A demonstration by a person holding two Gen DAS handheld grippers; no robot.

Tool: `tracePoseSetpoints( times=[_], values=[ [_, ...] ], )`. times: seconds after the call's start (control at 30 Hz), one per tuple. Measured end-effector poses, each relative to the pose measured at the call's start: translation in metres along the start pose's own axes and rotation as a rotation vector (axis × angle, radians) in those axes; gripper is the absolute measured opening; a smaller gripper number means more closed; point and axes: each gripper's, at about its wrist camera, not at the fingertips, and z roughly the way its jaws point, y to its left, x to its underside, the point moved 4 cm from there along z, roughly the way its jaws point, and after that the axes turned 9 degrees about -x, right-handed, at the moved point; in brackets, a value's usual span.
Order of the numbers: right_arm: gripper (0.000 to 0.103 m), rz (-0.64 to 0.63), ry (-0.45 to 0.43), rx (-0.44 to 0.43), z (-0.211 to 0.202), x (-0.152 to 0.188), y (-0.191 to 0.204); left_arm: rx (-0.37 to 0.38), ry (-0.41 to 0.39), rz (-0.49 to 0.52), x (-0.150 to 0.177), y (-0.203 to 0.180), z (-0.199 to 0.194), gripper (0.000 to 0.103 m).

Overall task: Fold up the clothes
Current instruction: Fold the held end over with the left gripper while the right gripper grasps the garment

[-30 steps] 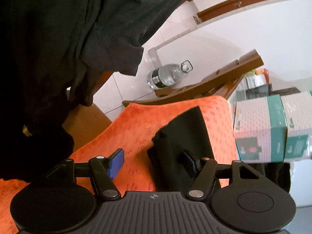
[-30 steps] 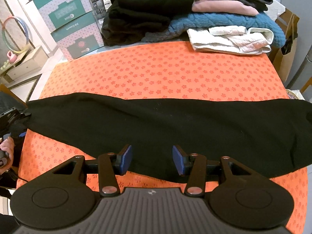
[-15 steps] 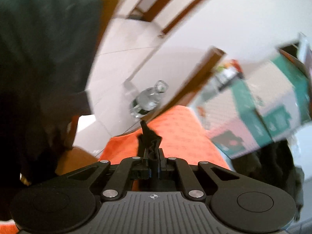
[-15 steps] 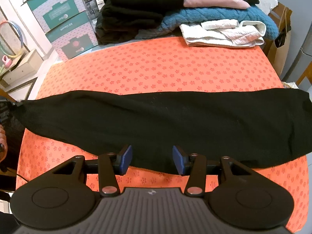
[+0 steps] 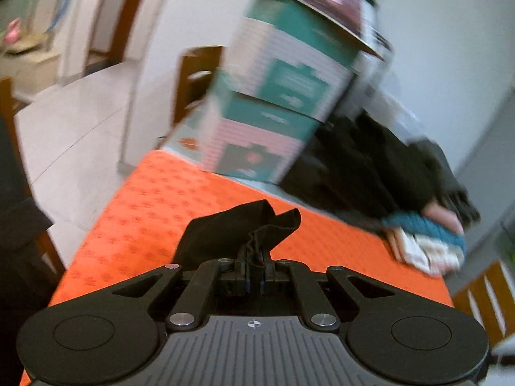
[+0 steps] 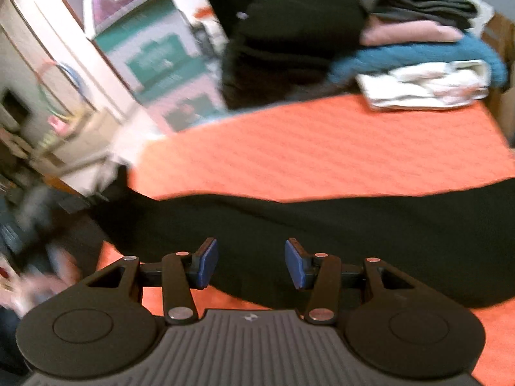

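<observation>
A long black garment [image 6: 322, 225] lies folded lengthwise across the orange patterned table cover [image 6: 322, 148]. My left gripper [image 5: 254, 278] is shut on the garment's left end [image 5: 238, 228], which bunches up in front of the jaws above the cover [image 5: 145, 212]. My right gripper [image 6: 251, 262] is open and empty, its blue pads [image 6: 207, 262] hovering just above the garment's near edge around its middle. Both views are motion-blurred.
A pile of folded clothes [image 6: 402, 54], black, pink, teal and white, sits at the table's far right; it also shows in the left wrist view [image 5: 418, 212]. Stacked teal and pink boxes [image 5: 273, 106] stand at the far left corner. A wooden chair [image 5: 482, 292] is beside the table.
My left gripper has closed on the garment's left end and swung round to face across the table. The right gripper stayed open and shifted left over the garment.
</observation>
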Motion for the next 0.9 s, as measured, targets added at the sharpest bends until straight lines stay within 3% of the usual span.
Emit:
tracePoseSetpoints(
  times=[0.1,0.17,0.27,0.5,0.53,0.6,0.63,0.77,0.9],
  values=[
    [0.055,0.047,0.004,-0.103,0.019,-0.013,0.017,0.038,0.020,0.056,0.014,-0.019,-0.004,0.007],
    [0.069,0.087,0.010,-0.156,0.033,-0.020,0.025,0.059,0.024,0.100,0.023,-0.031,-0.008,0.007],
    [0.075,0.145,0.031,-0.225,0.056,-0.026,0.032,0.078,0.014,0.174,0.034,-0.047,-0.014,0.007],
    [0.076,0.291,0.124,-0.267,0.112,-0.027,0.022,0.131,0.010,0.237,0.045,-0.068,-0.025,0.007],
    [0.072,0.312,0.133,-0.278,0.117,-0.026,0.021,0.140,0.013,0.238,0.046,-0.070,-0.026,0.008],
    [0.035,0.329,0.151,-0.281,0.127,-0.024,0.018,0.158,0.022,0.241,0.047,-0.075,-0.029,0.008],
    [0.010,0.329,0.153,-0.270,0.129,-0.024,0.016,0.173,0.033,0.236,0.048,-0.076,-0.030,0.010],
    [0.008,0.323,0.135,-0.243,0.117,-0.029,0.000,0.247,0.091,0.202,0.047,-0.076,-0.037,0.012],
    [0.008,0.333,0.104,-0.224,0.082,-0.039,-0.036,0.294,0.111,0.212,0.050,-0.076,-0.057,0.024]
  ],
)
